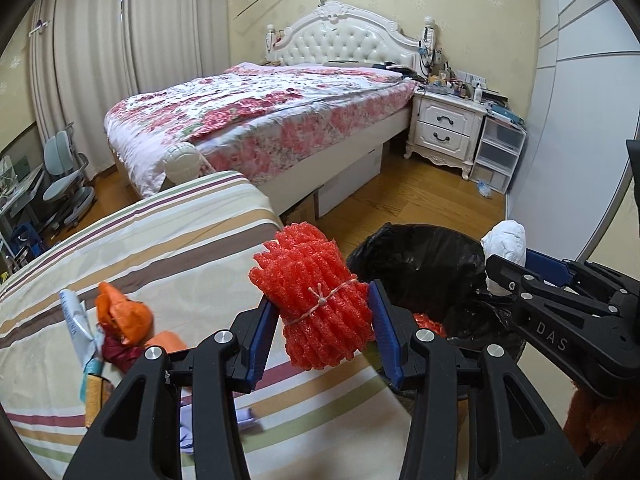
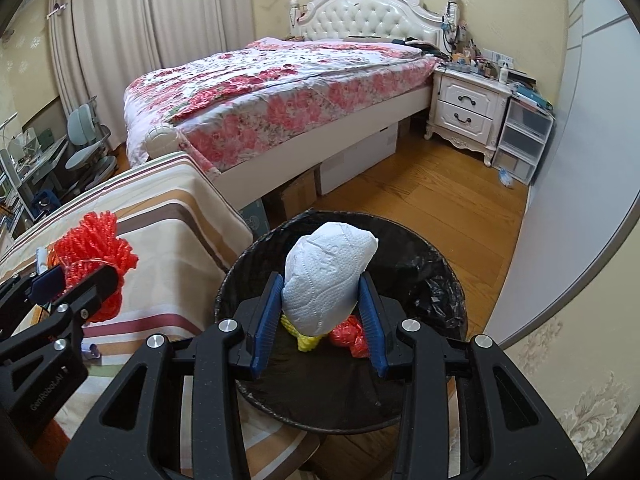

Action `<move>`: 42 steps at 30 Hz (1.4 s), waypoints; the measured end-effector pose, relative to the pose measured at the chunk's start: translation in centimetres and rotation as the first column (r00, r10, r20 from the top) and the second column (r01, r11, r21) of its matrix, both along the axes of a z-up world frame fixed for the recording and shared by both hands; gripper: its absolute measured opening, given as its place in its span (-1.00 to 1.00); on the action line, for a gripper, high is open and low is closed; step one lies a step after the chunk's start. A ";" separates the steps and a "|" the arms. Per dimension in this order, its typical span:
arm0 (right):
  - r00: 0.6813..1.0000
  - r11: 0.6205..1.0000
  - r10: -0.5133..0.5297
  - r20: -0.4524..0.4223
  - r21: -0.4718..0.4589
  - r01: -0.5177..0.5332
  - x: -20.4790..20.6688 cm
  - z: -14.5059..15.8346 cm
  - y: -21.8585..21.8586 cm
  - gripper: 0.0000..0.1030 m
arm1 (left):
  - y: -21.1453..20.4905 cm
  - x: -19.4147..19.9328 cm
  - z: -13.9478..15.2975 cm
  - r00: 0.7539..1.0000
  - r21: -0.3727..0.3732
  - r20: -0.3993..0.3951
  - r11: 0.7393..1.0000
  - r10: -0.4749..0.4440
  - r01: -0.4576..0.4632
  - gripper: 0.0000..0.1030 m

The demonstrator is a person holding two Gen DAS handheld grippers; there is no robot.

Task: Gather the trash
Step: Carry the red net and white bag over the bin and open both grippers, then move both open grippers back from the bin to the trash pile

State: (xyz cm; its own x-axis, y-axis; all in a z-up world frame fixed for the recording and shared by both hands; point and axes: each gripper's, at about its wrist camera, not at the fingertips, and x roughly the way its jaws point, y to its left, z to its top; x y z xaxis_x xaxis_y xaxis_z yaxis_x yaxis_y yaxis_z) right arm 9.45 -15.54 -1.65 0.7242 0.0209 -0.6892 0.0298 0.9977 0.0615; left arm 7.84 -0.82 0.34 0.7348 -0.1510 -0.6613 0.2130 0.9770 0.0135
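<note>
- The left gripper (image 1: 324, 316) has its jaws closed on a red foam net bundle (image 1: 320, 300), tied at the waist with string. The bundle's long axis runs up and away from the jaws, tilted slightly left, and it hangs over the edge of the striped surface (image 1: 160, 240), just left of the bin.
- The right gripper (image 2: 320, 304) has its jaws clamped narrowly on a crumpled white tissue wad (image 2: 326, 276), with its long axis pointing up and forward. It sits directly above the mouth of the black-lined trash bin (image 2: 432, 280), so this hand looks nearer to letting go.
- Inside the bin lie yellow (image 2: 306, 342) and red scraps (image 2: 352, 336).
- More litter (image 1: 120, 324) waits on the striped surface.
- Beyond stands a floral-covered bed (image 1: 260, 112).
</note>
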 end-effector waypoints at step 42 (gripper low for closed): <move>0.997 0.996 -0.074 -0.026 0.037 0.075 1.9 -1.1 -4.0 0.06 | -3.4 3.5 -2.0 0.999 0.036 -0.032 0.999 0.004 -0.003 0.52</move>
